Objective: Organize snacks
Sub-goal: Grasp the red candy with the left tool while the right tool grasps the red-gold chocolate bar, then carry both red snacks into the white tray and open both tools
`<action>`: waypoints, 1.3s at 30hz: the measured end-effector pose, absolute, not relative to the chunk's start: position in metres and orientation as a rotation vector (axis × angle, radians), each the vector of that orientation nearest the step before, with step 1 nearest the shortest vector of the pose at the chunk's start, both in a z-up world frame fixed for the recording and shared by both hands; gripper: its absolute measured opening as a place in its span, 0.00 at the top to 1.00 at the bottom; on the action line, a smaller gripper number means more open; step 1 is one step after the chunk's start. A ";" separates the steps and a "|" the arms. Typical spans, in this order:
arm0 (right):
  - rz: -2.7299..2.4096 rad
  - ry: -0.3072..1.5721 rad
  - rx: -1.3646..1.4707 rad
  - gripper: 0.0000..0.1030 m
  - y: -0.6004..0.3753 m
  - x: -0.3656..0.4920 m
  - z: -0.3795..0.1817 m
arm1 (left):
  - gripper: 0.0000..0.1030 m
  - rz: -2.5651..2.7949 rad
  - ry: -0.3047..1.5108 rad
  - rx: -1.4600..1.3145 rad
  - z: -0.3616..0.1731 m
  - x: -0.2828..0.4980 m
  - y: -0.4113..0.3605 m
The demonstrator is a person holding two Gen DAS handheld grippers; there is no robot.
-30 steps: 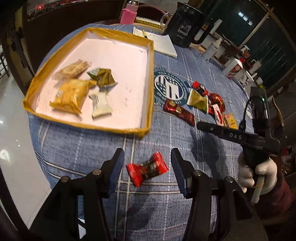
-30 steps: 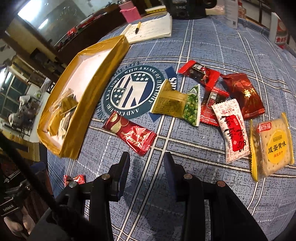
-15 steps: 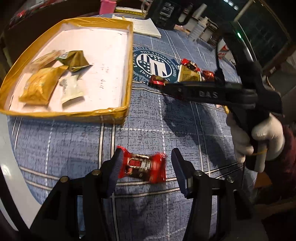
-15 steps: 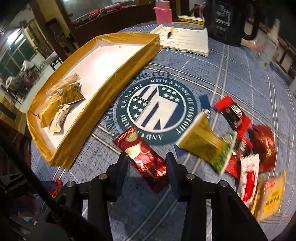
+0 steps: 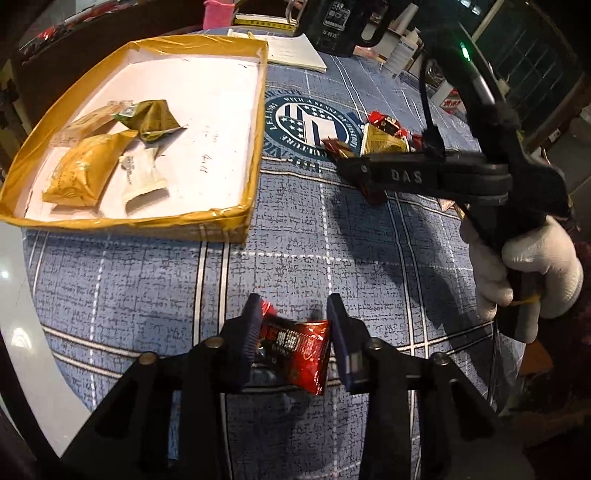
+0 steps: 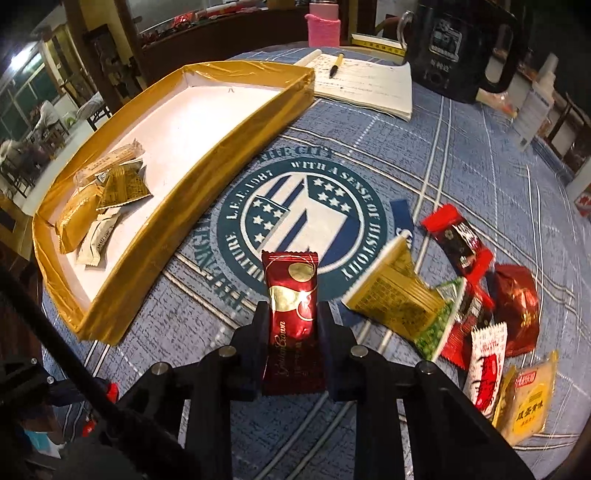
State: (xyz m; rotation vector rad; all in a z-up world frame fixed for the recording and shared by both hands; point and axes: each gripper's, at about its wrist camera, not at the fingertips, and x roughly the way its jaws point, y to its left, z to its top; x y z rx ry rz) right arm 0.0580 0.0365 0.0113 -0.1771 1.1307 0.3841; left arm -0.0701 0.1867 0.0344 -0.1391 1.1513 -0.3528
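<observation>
My left gripper [image 5: 293, 325] is shut on a small red candy packet [image 5: 295, 343] just above the blue tablecloth near the front edge. My right gripper [image 6: 290, 325] is shut on a dark red and gold Golden Crown packet [image 6: 291, 314], held upright over the cloth; it also shows in the left wrist view [image 5: 369, 173]. The gold-edged white tray [image 5: 229, 218] lies to the left with several yellow and white snack packets [image 5: 81, 170] inside; it also shows in the right wrist view [image 6: 207, 155].
A pile of loose snacks [image 6: 469, 295] lies right of the round blue emblem [image 6: 303, 221]. An open notebook with a pen [image 6: 365, 85], a black kettle [image 6: 461, 48] and a pink cup [image 6: 323, 29] stand at the back. Bottles [image 6: 535, 99] stand far right.
Both grippers have closed on their packets. The left one moved down onto the red candy. The right one took the dark red packet and lifted it upright.
</observation>
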 end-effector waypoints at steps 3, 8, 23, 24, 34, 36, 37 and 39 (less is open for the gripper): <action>0.387 1.145 -0.148 0.78 0.027 0.051 0.012 | 0.81 -0.361 1.126 -0.184 0.045 -0.073 0.192; 0.384 1.175 -0.070 0.78 0.005 0.037 0.013 | 0.80 -0.348 1.106 -0.249 0.056 -0.078 0.201; 0.413 1.207 0.059 0.77 -0.043 -0.010 0.022 | 0.37 -0.191 1.132 -0.104 0.040 -0.095 0.179; 0.420 1.206 0.061 0.77 -0.044 -0.012 0.023 | 0.37 -0.187 1.131 -0.099 0.038 -0.094 0.179; 0.451 1.204 0.061 0.77 -0.051 -0.019 0.026 | 0.64 -0.164 1.151 -0.086 0.026 -0.097 0.176; 0.457 1.203 0.059 0.77 -0.051 -0.020 0.026 | 0.65 -0.162 1.149 -0.099 0.026 -0.099 0.173; 0.463 1.202 0.056 0.77 -0.051 -0.021 0.027 | 0.67 -0.157 1.148 -0.092 0.026 -0.100 0.172; 0.466 1.196 0.052 0.77 -0.051 -0.025 0.028 | 0.69 -0.155 1.148 -0.104 0.028 -0.102 0.171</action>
